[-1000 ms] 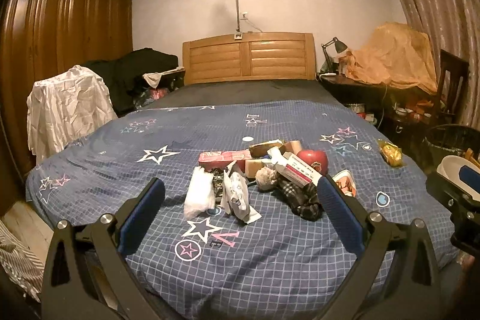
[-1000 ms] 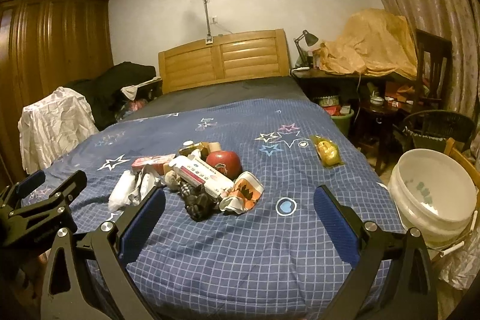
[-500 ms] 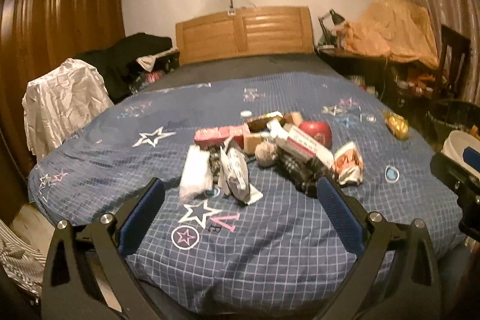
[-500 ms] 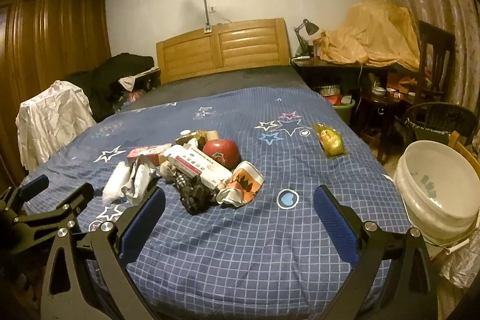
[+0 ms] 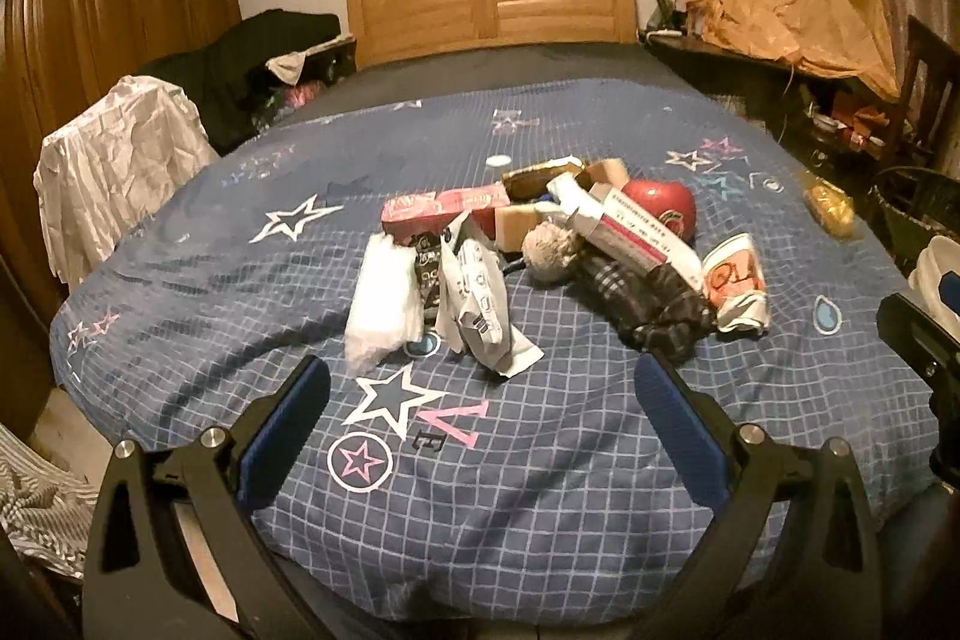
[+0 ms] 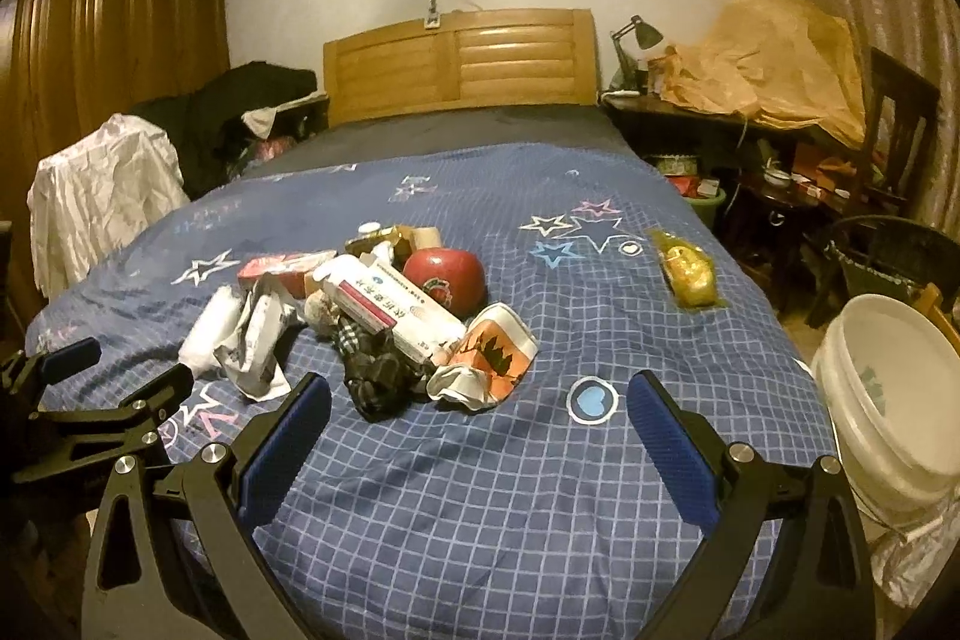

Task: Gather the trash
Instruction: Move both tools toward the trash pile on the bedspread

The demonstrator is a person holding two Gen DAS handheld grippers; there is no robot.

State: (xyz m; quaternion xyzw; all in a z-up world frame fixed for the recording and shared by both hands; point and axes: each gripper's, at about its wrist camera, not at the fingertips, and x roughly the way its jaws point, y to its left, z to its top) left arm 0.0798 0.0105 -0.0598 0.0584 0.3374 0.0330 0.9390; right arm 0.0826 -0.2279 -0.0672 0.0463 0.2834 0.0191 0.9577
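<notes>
Both cams have tipped down and come closer to the bed [image 5: 540, 490] over the last sec — the trash pile fills more of each view, so this reads as the approach, no pick begun.

L to R: left gripper [image 5: 480, 415] fingers spread wide, released, nothing between them, hovering at the foot of the bed. Just beyond, approx 11 o'clock from it, a white plastic bag [image 5: 384, 307], with crumpled white wrappers [image 5: 480, 304] beside it at 12. Behind those a pink box [image 5: 447, 211]. Centre pile: fuzzy ball [image 5: 549, 250], dark checked cloth [image 5: 654, 304], long white carton [image 6: 396, 313] lying across it, red apple [image 6: 444, 277] behind. At the pile's right edge, a crushed orange-print cup [image 6: 489, 361].

Right gripper [image 6: 477, 418] also released, empty; the cup sits near 12 o'clock from it, closest item. Yellow packet [image 6: 687, 268] lies apart at approx 1 o'clock. White bucket [image 6: 888, 400] stands on the floor off the bed's right side, approx 3 o'clock — prob. the bin.

Nothing collected yet; likely next is closing on the nearest pieces.
</notes>
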